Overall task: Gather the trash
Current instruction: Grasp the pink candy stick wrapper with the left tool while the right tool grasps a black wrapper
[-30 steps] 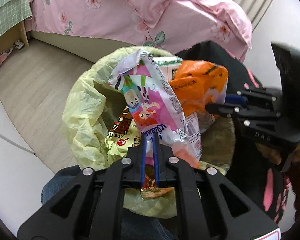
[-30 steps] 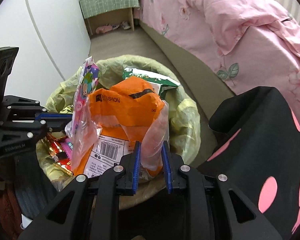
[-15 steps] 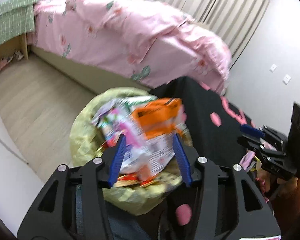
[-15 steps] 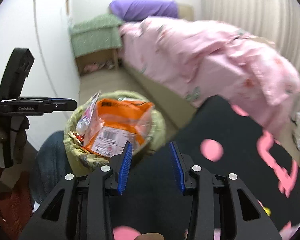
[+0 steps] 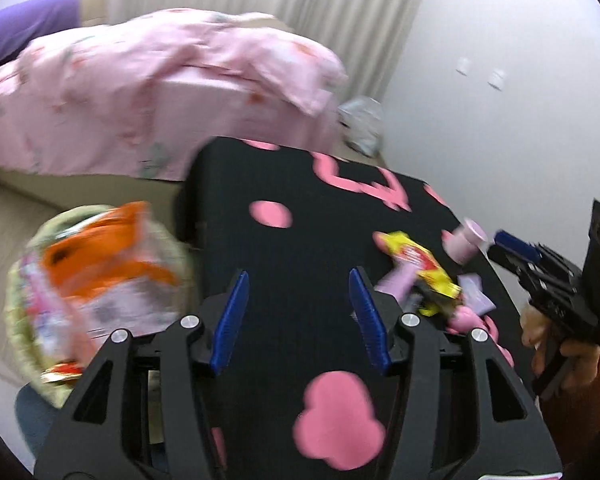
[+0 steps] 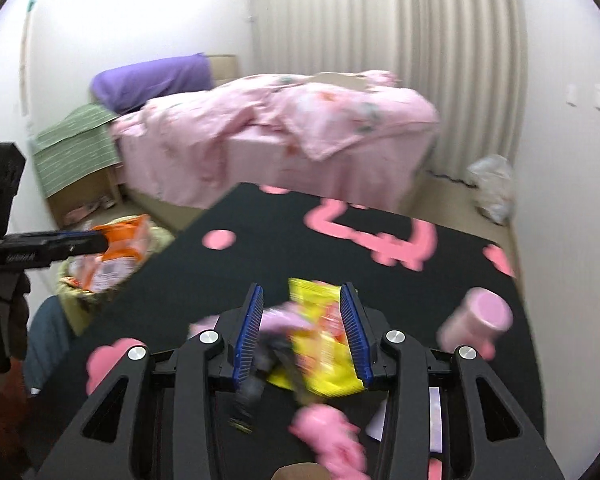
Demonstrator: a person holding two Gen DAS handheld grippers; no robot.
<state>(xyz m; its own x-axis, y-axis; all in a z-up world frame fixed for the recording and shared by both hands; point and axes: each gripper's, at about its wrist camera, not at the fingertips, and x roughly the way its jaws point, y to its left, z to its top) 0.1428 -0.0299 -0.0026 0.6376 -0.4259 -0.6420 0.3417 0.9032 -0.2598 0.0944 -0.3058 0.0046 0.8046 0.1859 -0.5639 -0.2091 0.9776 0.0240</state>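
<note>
Our left hand-held gripper (image 5: 298, 316) hangs opening and empty over the black surface (image 5: 300, 208); our right hand-held gripper (image 6: 302, 330), also opening, frames an ungripped yellow wrapper (image 6: 320, 344); the trash bin (image 5: 92, 280) sits lower left.

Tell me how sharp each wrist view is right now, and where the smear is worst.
Left wrist view: heavy motion smear on the trash bin and bed; left gripper itself crisp. Right wrist view: yellow wrapper and pink cup streaked; right gripper crisp; fisheye bends the walls.
</note>
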